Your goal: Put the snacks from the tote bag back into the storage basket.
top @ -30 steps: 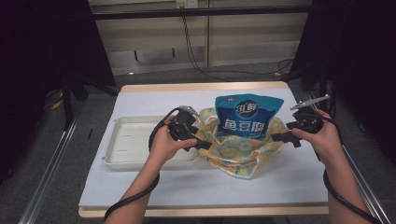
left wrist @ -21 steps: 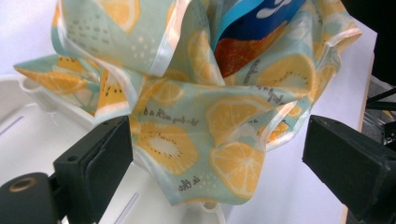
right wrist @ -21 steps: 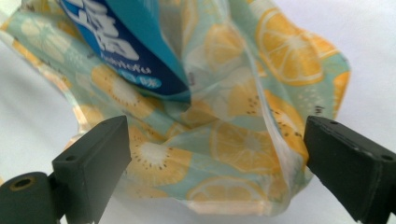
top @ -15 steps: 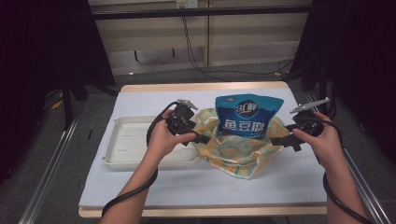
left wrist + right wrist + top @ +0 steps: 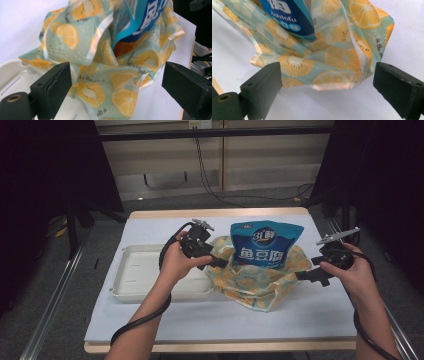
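Both grippers flank the lemon-print plastic bag (image 5: 260, 280) at mid-table, just right of the white rectangular tray (image 5: 145, 275); the blue snack pouch (image 5: 265, 245) stands half inside it. The left gripper (image 5: 115, 82) and right gripper (image 5: 327, 85) gape wide, holding nothing. Next, I judge, each should pinch a bag edge. Since earlier, the left gripper has lifted slightly.

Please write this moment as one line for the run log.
left gripper: open, at lemon-print bag | right gripper: open, at bag's other side | blue snack pouch: upright in bag | white tray: beside bag
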